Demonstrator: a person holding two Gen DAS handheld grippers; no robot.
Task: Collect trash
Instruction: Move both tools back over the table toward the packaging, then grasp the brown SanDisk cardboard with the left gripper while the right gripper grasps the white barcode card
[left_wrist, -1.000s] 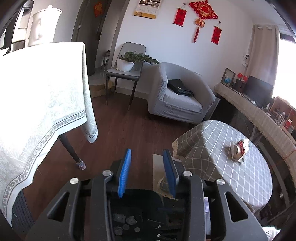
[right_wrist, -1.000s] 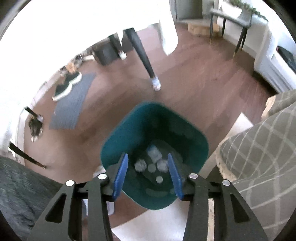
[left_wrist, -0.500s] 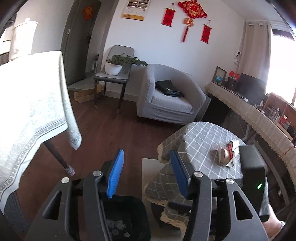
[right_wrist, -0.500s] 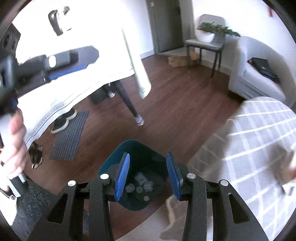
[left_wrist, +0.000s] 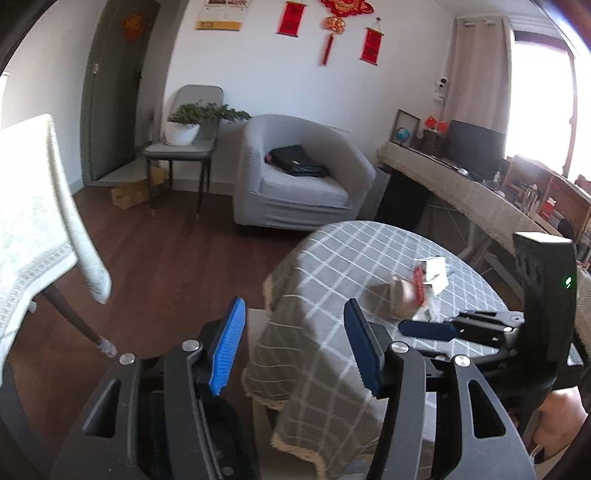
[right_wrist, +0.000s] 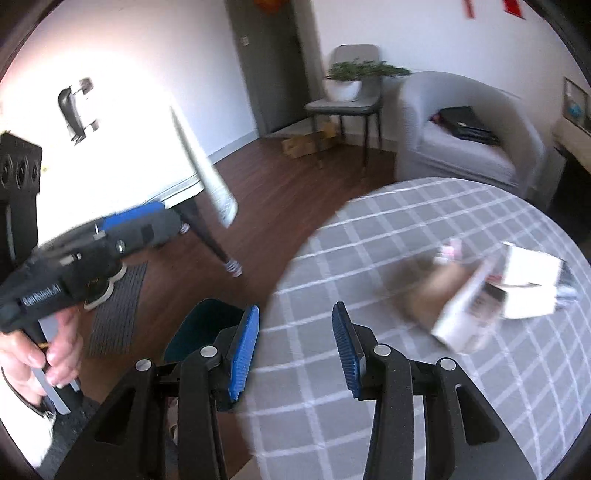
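- Both grippers are rising away from the teal bin (right_wrist: 201, 332), which filled the right wrist view a second ago and is now showing only as a rim on the wooden floor beside the round table's near-left edge.
- Crumpled trash, a brown paper wad (right_wrist: 434, 291) with a white-and-red carton (right_wrist: 476, 310) touching it, is lying near the far-right edge of the checked tablecloth (right_wrist: 369, 236); motion blur is hiding finer detail.
- From the left wrist view the same trash (left_wrist: 417, 288) is sitting toward the tablecloth's right side.
- The right gripper (right_wrist: 295, 347) is hanging released over the table's near-left edge, blue pads (right_wrist: 243, 354) apart and holding nothing.
- The left gripper (left_wrist: 293, 349) is hovering spread and empty above the draped cloth corner, off the table's left edge.
- A grey armchair (left_wrist: 295, 173) is standing beyond the table, with a chair bearing a potted plant (left_wrist: 184, 125) beside it.
- A white-clothed table (left_wrist: 33, 206) is standing well apart at the left.
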